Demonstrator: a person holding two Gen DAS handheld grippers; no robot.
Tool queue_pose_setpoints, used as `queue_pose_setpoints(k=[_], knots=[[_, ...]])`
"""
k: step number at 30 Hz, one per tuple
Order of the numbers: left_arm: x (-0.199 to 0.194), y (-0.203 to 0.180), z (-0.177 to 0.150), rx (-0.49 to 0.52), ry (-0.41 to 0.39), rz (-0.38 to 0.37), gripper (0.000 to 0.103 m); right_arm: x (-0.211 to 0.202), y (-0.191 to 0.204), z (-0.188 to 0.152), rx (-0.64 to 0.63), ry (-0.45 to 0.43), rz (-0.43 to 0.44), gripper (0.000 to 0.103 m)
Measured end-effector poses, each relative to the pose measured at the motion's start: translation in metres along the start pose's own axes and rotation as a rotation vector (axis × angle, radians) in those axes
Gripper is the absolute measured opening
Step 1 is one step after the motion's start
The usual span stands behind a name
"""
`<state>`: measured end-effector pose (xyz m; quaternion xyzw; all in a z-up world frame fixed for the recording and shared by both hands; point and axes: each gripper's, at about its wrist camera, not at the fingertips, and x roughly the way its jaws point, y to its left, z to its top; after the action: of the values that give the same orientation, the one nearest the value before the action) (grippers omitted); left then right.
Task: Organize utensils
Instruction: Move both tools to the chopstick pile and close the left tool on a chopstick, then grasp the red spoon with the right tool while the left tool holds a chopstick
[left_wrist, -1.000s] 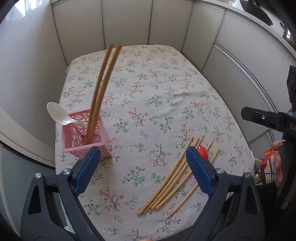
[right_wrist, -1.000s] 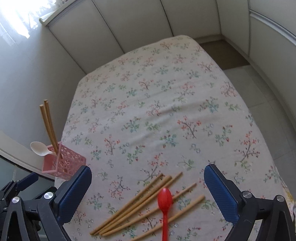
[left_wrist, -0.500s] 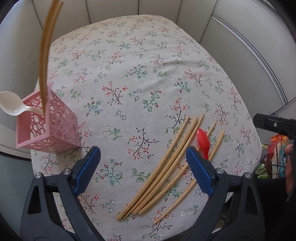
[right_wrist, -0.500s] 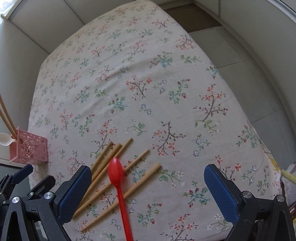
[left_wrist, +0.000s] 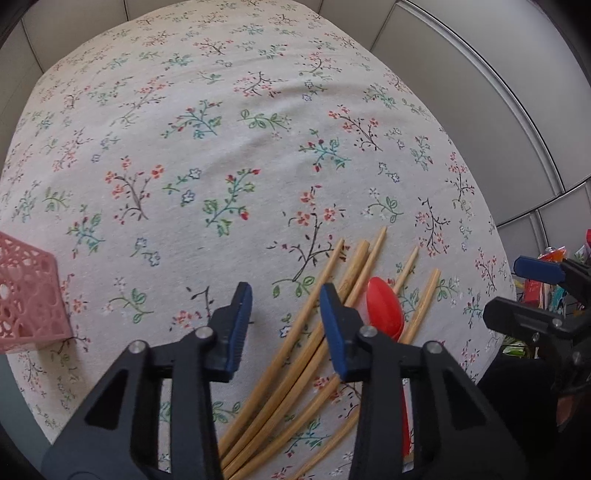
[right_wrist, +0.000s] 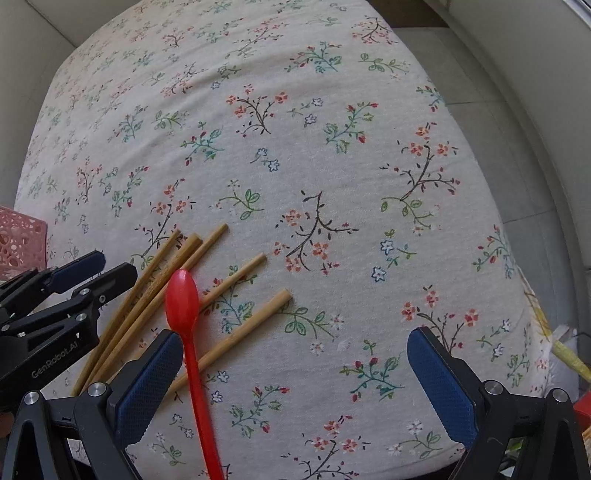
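Note:
Several wooden chopsticks (left_wrist: 360, 254) (right_wrist: 258, 317) lie fanned out on the flowered tablecloth (left_wrist: 229, 155), near the front edge. A red plastic spoon (left_wrist: 384, 310) (right_wrist: 181, 295) rests across them. My left gripper (left_wrist: 285, 291) (right_wrist: 110, 264) points down over the left side of the pile. Its jaws are closing, the leftmost chopstick shows between them, and the pads are not pressing on it. My right gripper (right_wrist: 295, 369) (left_wrist: 506, 290) stands wide open over the cloth; the spoon's handle runs just inside its left finger. A pink lattice basket (left_wrist: 26, 295) (right_wrist: 18, 236) stands at the left edge.
The table's front and right edges are close to both grippers. Pale wall panels (left_wrist: 461, 92) ring the table, and tiled floor (right_wrist: 498, 110) lies to the right. Colourful packets (left_wrist: 554, 254) sit beyond the right edge.
Both grippers have sunk toward the table and tipped further down. The left one's jaws have narrowed around the leftmost chopstick. The basket has slid to the left edge of view.

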<state>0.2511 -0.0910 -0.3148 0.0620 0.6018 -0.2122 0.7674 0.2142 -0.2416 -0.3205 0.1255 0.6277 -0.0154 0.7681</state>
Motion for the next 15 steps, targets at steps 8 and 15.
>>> queue_pose_setpoints(k=[8,15], knots=[[0.014,-0.018,0.011,0.05,0.013,0.014,0.024,0.003,-0.006,0.002,0.007,0.004,-0.009,0.101],[0.014,-0.018,0.011,0.063,0.034,0.074,0.009,0.003,0.003,0.004,-0.015,-0.02,-0.018,0.1]])
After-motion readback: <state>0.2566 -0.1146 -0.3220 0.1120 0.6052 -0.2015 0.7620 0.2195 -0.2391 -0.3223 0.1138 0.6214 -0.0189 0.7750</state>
